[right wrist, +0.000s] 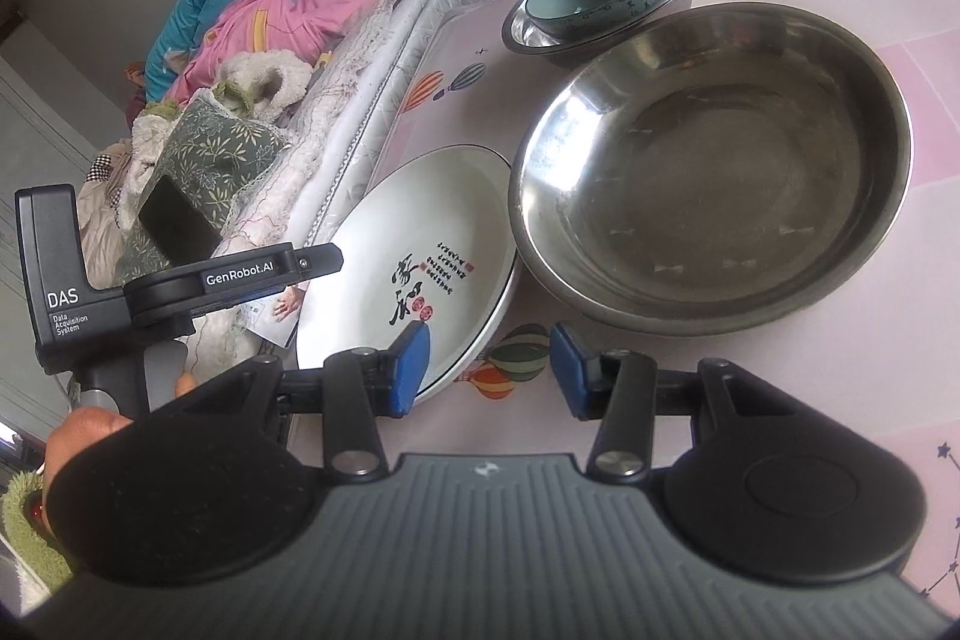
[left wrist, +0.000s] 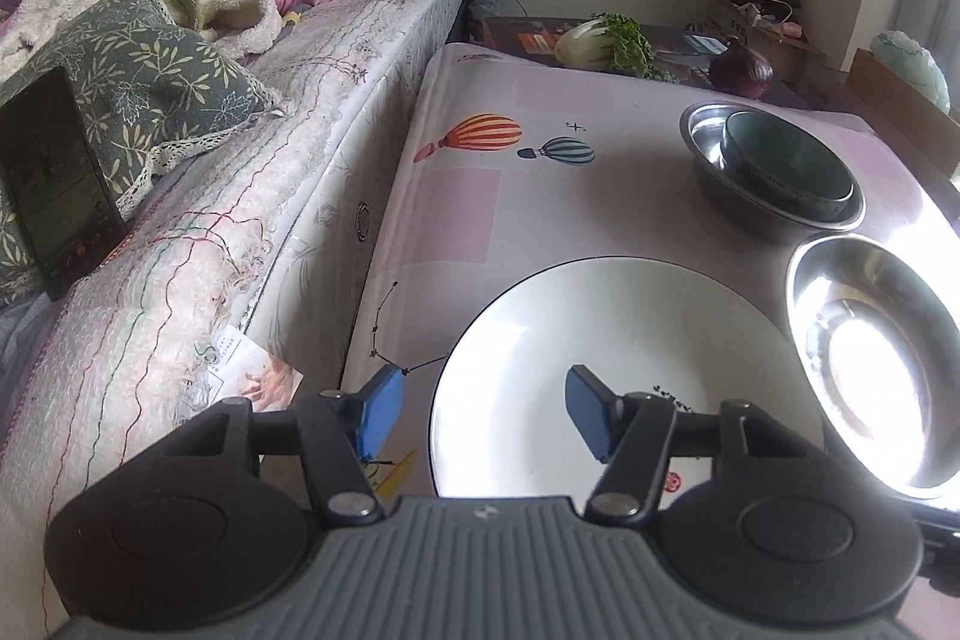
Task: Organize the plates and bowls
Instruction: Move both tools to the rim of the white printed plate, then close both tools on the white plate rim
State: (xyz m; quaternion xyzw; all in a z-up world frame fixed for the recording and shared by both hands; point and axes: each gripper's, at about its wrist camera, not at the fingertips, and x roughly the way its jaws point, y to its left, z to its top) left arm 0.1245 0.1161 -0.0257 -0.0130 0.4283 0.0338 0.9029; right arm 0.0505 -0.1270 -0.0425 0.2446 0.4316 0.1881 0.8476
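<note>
Pink cloth printed with hot-air balloons covers the table [left wrist: 456, 220] you are working over, with a cluttered bed [left wrist: 252, 112] tight against its left edge. Your left gripper [left wrist: 480, 415] hangs over the near left rim of the white plate [left wrist: 600, 328]; its blue pads stand apart, one outside the rim and one over the plate's face, and neither presses on it. Your right gripper [right wrist: 489, 370] is likewise parted and empty, with its left pad over the plate's near right edge and its right pad above bare cloth just in front of the large steel basin [right wrist: 714, 166]. That basin sits immediately right of the plate, their rims almost meeting. Farther back stands a smaller steel bowl [left wrist: 774, 214] with a teal ceramic bowl [left wrist: 786, 160] nested inside it. Beyond those, at the far edge, lie a leafy cabbage [left wrist: 600, 43] and a purple onion [left wrist: 741, 70]. On the bed a dark phone [left wrist: 54, 178] leans against a leaf-patterned cushion [left wrist: 162, 70].
</note>
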